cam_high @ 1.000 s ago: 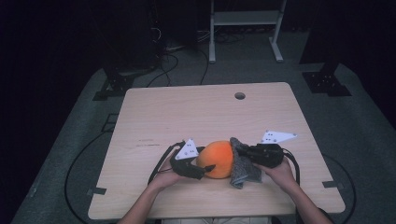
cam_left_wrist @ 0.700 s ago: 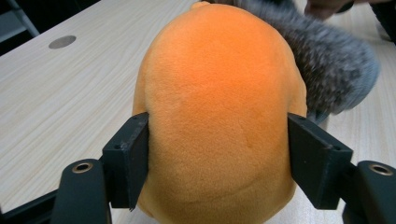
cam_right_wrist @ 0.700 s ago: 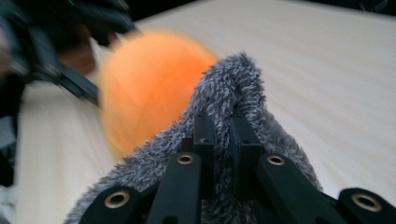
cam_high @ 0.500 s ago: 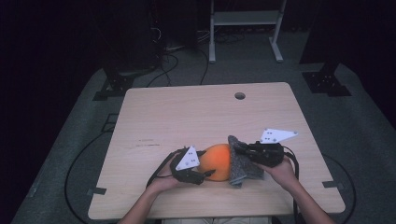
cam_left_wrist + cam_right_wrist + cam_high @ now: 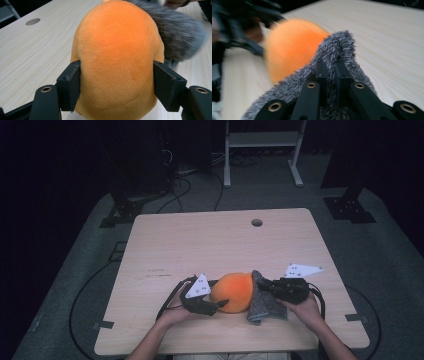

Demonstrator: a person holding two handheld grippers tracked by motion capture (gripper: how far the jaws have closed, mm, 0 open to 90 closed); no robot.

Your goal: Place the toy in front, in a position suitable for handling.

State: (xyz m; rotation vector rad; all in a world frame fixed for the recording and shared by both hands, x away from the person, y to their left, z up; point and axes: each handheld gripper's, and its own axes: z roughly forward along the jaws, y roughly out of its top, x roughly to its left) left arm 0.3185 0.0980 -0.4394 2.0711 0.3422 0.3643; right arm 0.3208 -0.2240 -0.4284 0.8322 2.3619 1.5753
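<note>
Orange plush ball (image 5: 234,291) lying at the near middle of the table (image 5: 210,240), clamped at both flanks by the left gripper (image 5: 116,82), jaws lately shifting. Grey fuzzy cover (image 5: 265,299) at the ball's right side, pinched in the closed right gripper (image 5: 331,66). Likely risks: plush squeezing out of a loosened clamp; fleece slipping free under a hard pull.

Light wooden worktop (image 5: 210,245) with a round grommet hole (image 5: 257,222) toward 12 o'clock, standing on grey carpet (image 5: 395,265). White metal frame (image 5: 262,150) at 12 o'clock; black cables (image 5: 187,175) at 11 o'clock; dim, dark surroundings.
</note>
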